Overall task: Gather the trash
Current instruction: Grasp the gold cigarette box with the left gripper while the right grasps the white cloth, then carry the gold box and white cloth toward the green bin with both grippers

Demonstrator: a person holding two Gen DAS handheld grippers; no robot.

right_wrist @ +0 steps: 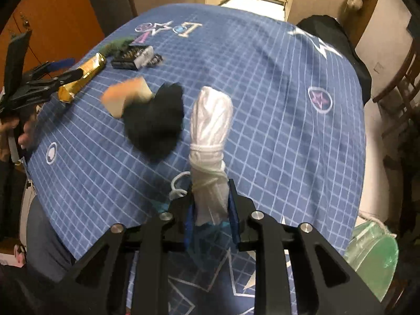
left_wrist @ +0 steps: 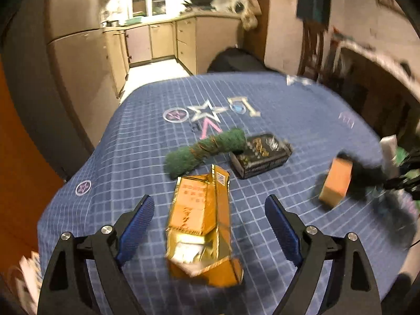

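The right gripper (right_wrist: 211,204) points steeply down, clamped on a white bundle (right_wrist: 210,141). The left gripper (left_wrist: 207,207) is open, the gold carton (left_wrist: 203,225) between its fingers untouched. A black lump (right_wrist: 155,123) lies left of the bundle.

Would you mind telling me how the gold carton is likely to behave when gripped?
The gold carton looks empty, with its near end torn open, so it is probably light and may crush between the pads. Its foil skin looks glossy, so it could slip.

Each claw (left_wrist: 207,225) has black angular arms, silver round screws and ribbed blue pads (left_wrist: 137,225).
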